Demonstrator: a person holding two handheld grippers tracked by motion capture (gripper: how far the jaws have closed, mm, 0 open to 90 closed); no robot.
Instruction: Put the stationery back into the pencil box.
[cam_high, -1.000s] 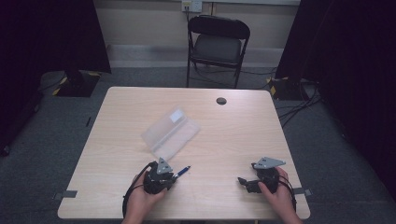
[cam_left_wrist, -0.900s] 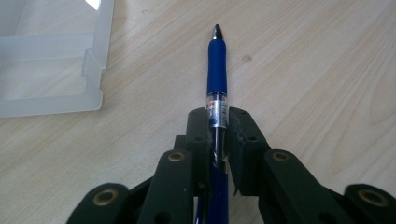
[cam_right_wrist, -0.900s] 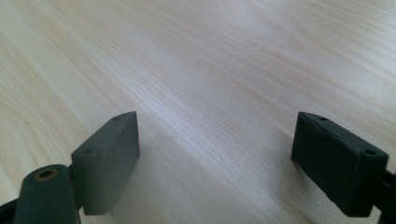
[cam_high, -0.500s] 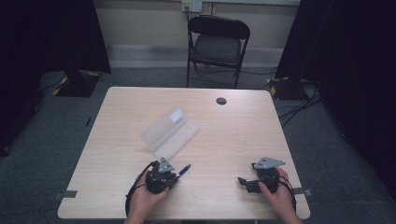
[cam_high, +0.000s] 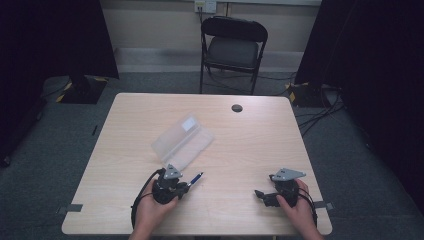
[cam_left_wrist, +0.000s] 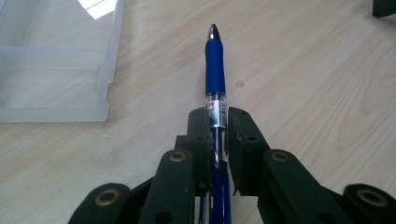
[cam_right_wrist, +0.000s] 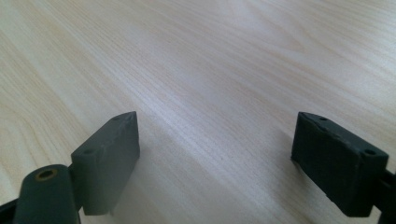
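Note:
A blue pen (cam_left_wrist: 215, 70) with a clear barrel and a dark tip sticks out forward from my left gripper (cam_left_wrist: 218, 123), whose jaws are shut on its barrel. In the high view the left gripper (cam_high: 184, 186) sits at the table's near left with the pen (cam_high: 196, 178) pointing up and right. A clear plastic case (cam_high: 182, 141) lies open just beyond it; its corner (cam_left_wrist: 56, 60) is at the left of the left gripper view. My right gripper (cam_high: 261, 195) rests at the near right, its jaws wide apart over bare wood (cam_right_wrist: 217, 161).
The pale wooden table (cam_high: 260, 145) has a small dark round cap (cam_high: 237, 108) near its far edge. A black folding chair (cam_high: 233, 47) stands behind the table. Cables and dark stands lie on the floor at both sides.

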